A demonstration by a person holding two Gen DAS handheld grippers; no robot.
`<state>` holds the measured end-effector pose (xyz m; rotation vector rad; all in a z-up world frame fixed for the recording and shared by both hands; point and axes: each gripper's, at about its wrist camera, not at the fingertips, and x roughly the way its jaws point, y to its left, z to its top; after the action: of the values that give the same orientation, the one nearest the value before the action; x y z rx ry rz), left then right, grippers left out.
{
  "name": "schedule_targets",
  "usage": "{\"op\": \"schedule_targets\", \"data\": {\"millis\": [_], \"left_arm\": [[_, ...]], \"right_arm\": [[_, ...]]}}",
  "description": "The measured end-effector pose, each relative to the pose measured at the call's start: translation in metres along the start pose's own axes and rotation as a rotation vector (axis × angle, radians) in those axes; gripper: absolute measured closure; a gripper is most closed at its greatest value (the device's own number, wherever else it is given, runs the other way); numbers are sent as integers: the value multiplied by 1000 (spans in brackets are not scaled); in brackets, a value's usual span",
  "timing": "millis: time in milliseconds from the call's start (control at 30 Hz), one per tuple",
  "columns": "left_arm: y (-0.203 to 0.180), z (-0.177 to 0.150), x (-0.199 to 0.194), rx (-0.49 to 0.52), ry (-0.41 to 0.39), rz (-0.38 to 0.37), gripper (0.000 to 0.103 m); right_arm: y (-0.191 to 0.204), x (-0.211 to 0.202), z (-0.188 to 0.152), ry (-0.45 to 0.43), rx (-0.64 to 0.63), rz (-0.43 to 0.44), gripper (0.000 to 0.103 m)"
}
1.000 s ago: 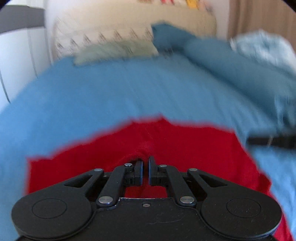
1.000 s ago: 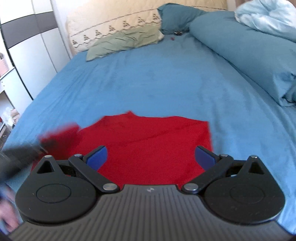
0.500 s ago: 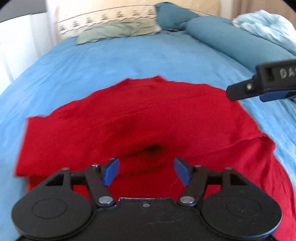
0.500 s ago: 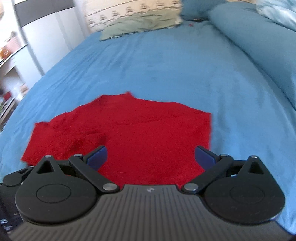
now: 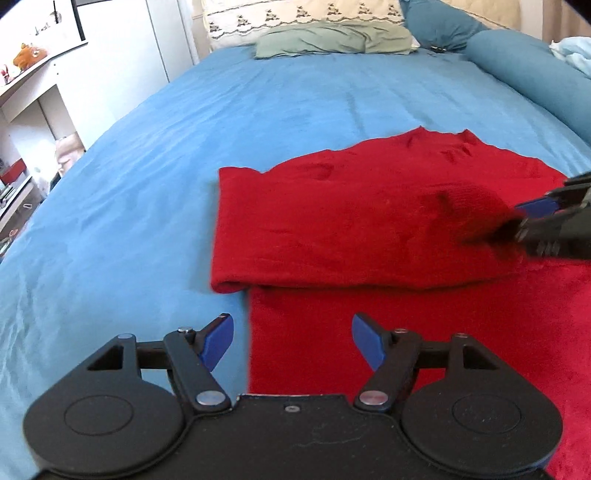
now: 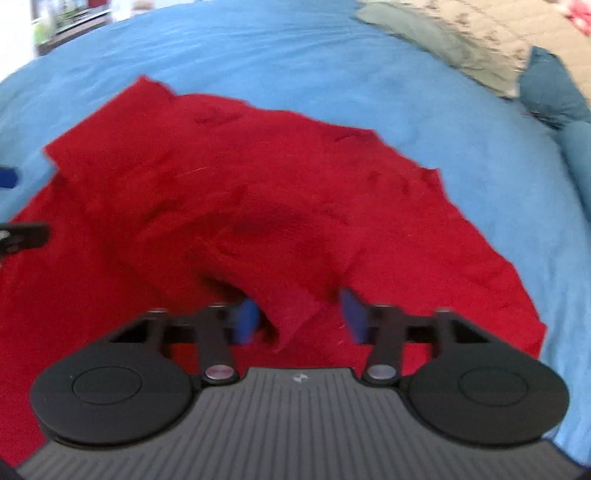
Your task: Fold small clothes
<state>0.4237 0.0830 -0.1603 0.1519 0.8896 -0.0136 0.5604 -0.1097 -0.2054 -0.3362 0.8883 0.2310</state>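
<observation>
Wide blue bedsheet underneath; the soft red knit garment now has its sleeve folded across, just ahead of the left gripper, which let go, jaws spread. Right gripper, jaws also spread, straddles a loose red flap, so probably the next fold.

A blue bedsheet carries green and patterned cream pillows (headboard end).

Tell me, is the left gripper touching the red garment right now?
Cannot tell. In the left wrist view the left gripper is open above the red garment, nothing between its fingers; any gap is unreadable.
</observation>
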Motion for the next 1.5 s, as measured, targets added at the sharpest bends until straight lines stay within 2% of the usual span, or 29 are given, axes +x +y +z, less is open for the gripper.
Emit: {"op": "schedule_targets", "data": {"millis": [67, 200, 333, 367, 467, 533, 567, 600, 667, 833, 900, 1000, 1133, 1200, 1367, 1500], "left_arm": [[5, 0, 2, -13, -6, -3, 27], [14, 1, 5, -34, 1, -12, 27], [17, 3, 11, -39, 8, -23, 27], [19, 2, 11, -38, 9, -25, 27], [22, 2, 16, -40, 15, -20, 27], [26, 2, 19, -43, 18, -13, 27], [28, 1, 21, -46, 21, -9, 27], [30, 1, 23, -51, 24, -6, 27], [34, 1, 27, -60, 25, 3, 27], [37, 6, 36, -75, 16, 3, 27], [34, 11, 41, -69, 11, 0, 27], [29, 20, 46, -68, -2, -15, 28], [23, 31, 54, -49, -13, 17, 28], [26, 32, 59, -42, 7, 64, 35], [43, 12, 58, -28, 39, 105, 35], [50, 2, 51, -34, 46, 102, 35]], "right_arm": [[-21, -6, -5, -11, 181, -5, 60], [-57, -11, -34, 23, 452, 1, 41], [-64, -20, -55, 4, 530, 56, 30], [-65, -23, -57, -5, 541, 66, 23], [-70, -26, -61, -19, 595, 65, 22], [-73, -25, -61, -34, 656, 63, 25], [-75, -23, -61, -31, 683, 56, 34], [-76, -22, -59, -24, 696, 41, 59], [-82, -16, -49, -7, 705, 35, 80], [-100, -48, -10, -125, 718, 28, 82], [-116, -67, 3, -187, 727, -13, 82], [-140, -78, 11, -225, 703, -95, 82], [-154, -65, -1, -164, 648, -142, 82], [-155, -57, -8, -138, 626, -154, 82], [-161, -42, -31, -112, 651, -147, 83], [-164, -17, -51, -29, 639, -153, 82]]}}
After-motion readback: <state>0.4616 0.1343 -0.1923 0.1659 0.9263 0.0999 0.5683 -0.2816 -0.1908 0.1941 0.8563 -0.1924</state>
